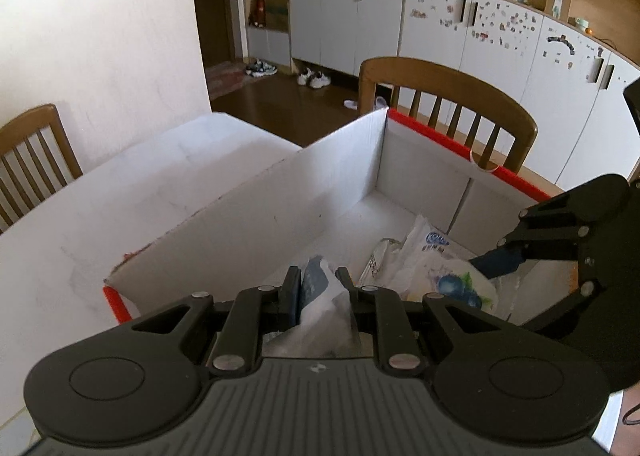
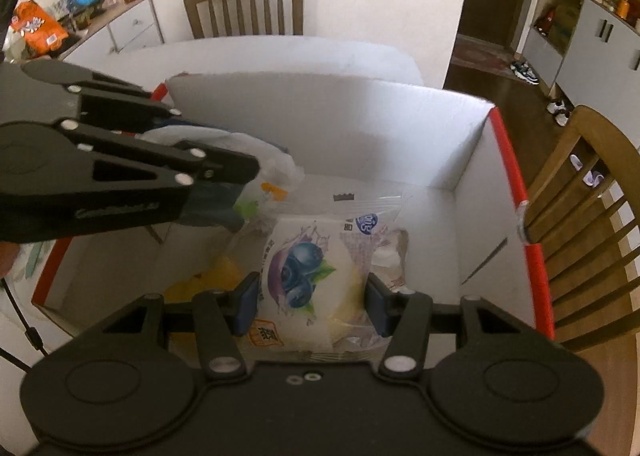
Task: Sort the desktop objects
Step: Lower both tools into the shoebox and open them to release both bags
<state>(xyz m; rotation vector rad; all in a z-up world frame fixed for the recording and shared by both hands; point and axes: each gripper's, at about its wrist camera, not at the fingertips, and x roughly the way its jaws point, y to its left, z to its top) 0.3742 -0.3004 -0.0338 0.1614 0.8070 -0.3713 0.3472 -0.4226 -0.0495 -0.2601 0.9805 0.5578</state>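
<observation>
Nearest to me, the right gripper (image 2: 310, 306) is clamped on a blueberry snack packet (image 2: 304, 276), soft, glossy film with a puffy middle, held above the box (image 2: 472, 159) near its front edge. The left gripper (image 1: 318, 294) is closed on a crinkled white plastic bag (image 1: 324, 296), thin and limp, hanging over the box's left side.

I'd say the main risk is the two grippers crowding each other: they hang close together over the same opening, and a careless move could knock one packet loose or drag the bag's loose folds across the other's fingers. The slick film could also slip from the pads if the squeeze eases unevenly.

Below lie more wrappers (image 2: 372, 223), clear and printed, heaped loosely on the box floor, so anything dropped may slide rather than settle. The box is stiff white cardboard with straight walls and a red rim (image 2: 516, 183). It stands on a white table (image 1: 132, 191), smooth and matte, with wooden slat-backed chairs (image 1: 448, 95) beyond its far edge.
</observation>
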